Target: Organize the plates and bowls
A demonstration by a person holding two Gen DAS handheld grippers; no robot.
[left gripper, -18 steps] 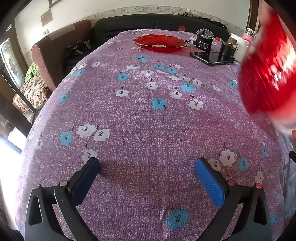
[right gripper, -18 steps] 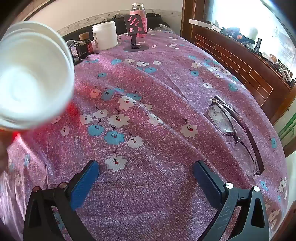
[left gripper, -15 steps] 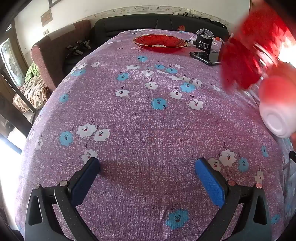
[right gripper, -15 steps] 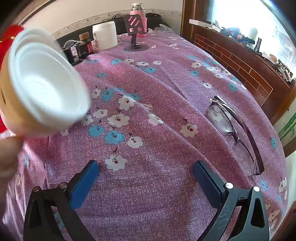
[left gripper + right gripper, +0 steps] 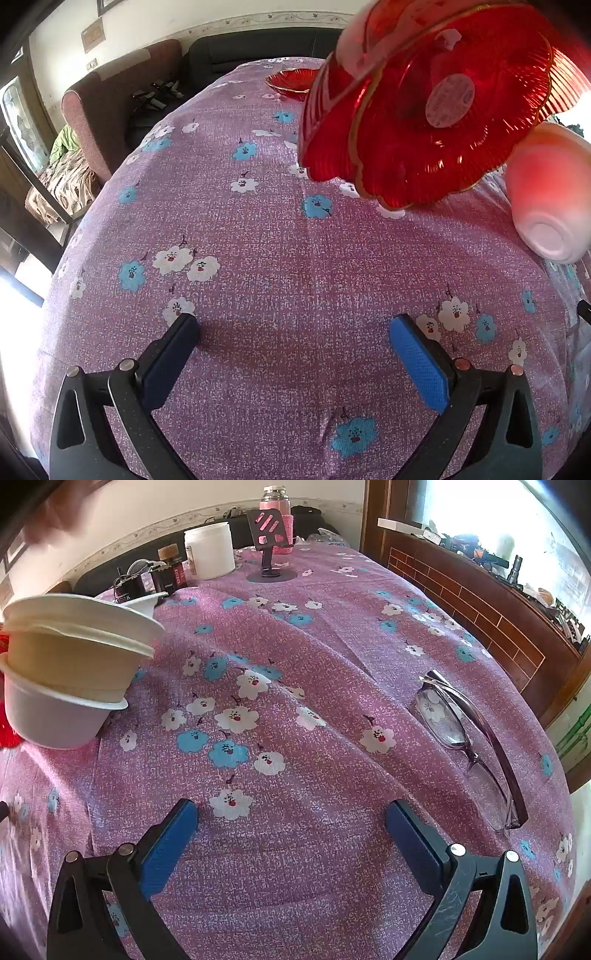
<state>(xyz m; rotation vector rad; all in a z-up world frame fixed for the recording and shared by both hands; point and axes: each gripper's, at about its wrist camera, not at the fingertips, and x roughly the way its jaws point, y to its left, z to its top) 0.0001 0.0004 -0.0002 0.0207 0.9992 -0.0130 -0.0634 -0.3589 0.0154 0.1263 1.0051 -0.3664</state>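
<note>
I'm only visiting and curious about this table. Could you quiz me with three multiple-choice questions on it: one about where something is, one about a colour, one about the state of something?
1. Where do the glasses lie?
A. on the cloth
B. in a bowl
C. on the jar

2. What colour are the plates?
A. green
B. red
C. black

3. How does the right gripper stand?
A. shut on a plate
B. shut on the glasses
C. open, with nothing between its pads

Answers:
1 A: they lie folded on the flowered cloth, near its right edge.
2 B: both are ribbed, see-through red.
3 C: only cloth shows between the two blue pads.
</note>
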